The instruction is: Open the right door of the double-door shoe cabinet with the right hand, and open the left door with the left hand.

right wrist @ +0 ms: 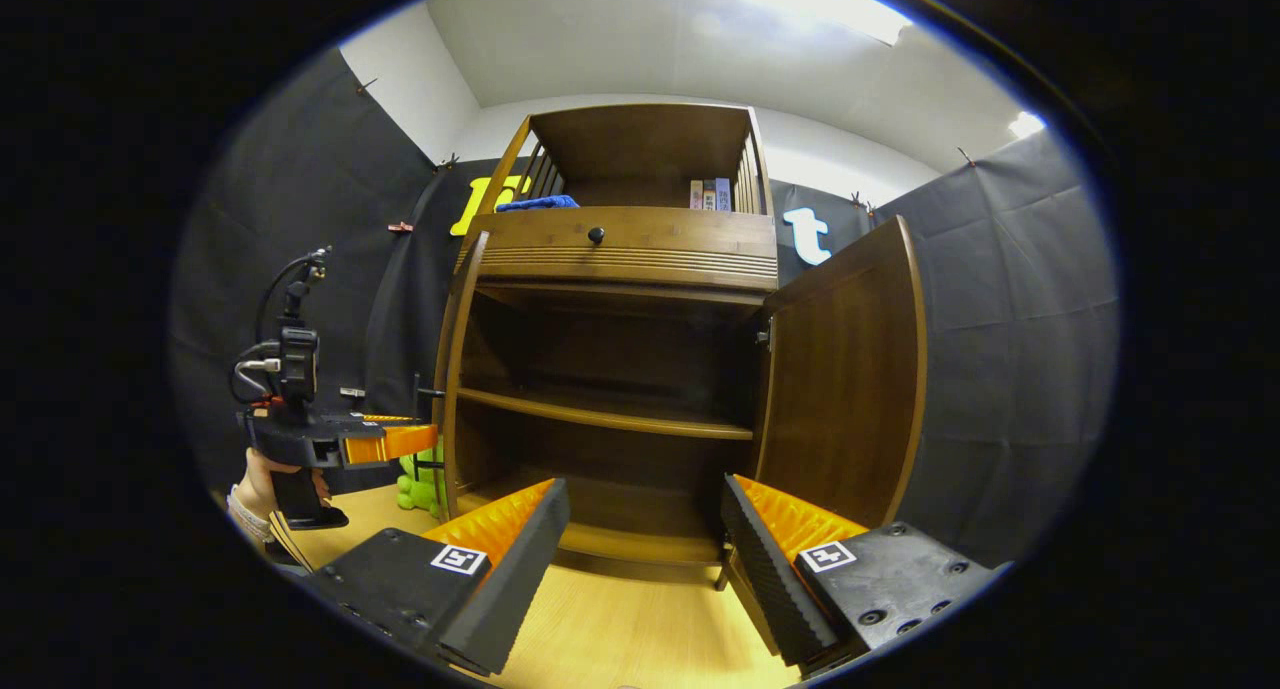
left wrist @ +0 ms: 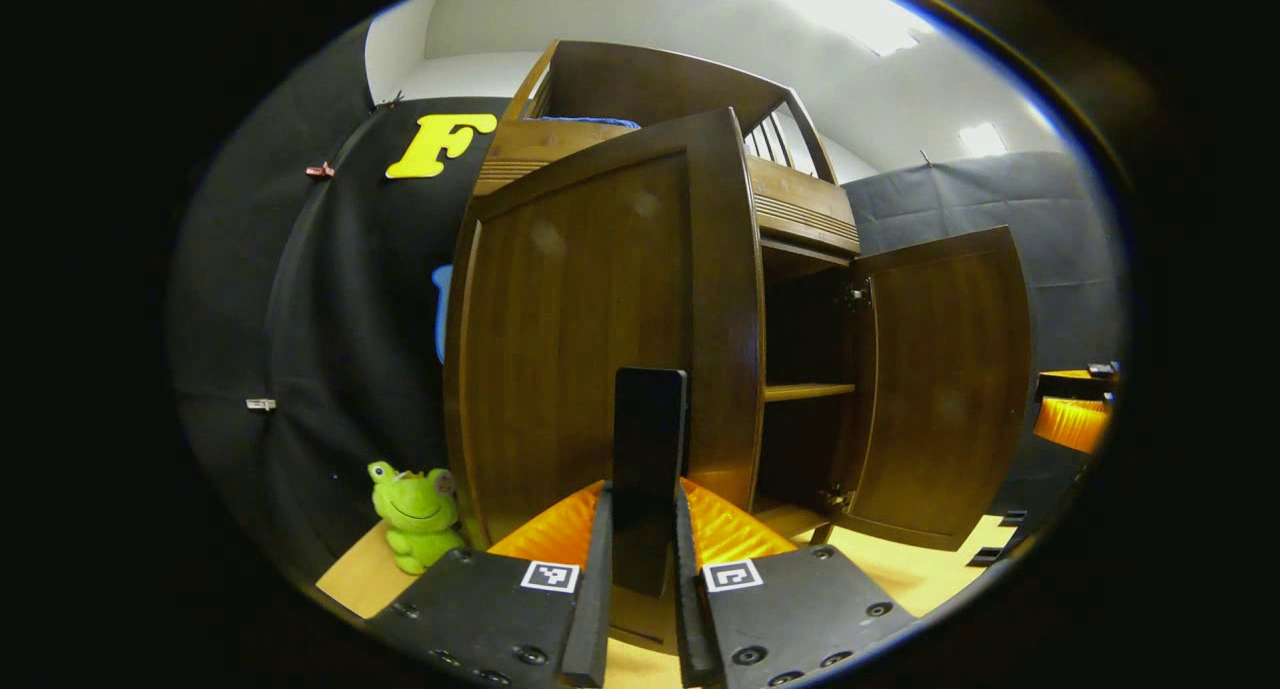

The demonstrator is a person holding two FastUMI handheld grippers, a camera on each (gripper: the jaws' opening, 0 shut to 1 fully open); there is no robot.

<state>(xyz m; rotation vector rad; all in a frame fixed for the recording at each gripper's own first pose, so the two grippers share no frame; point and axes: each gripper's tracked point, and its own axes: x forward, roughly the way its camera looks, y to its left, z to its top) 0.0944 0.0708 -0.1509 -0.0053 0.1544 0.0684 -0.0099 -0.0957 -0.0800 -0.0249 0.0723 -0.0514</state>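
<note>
Shoe cabinet (right wrist: 620, 369): left door (left wrist: 590, 339) and right door (right wrist: 845, 369) swung outward; shelf (right wrist: 600, 412) inside; drawer (right wrist: 625, 244) above; frog toy (left wrist: 415, 516) on floor, left of cabinet.

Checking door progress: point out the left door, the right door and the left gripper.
left door (left wrist: 570, 319), left gripper view, its outer panel.
right door (right wrist: 845, 369), right gripper view, its inner face.
left gripper (left wrist: 647, 539), left gripper view, between its fingertips.

No text or label can be read

Recording booth — black cloth walls (right wrist: 1010, 299)
</note>
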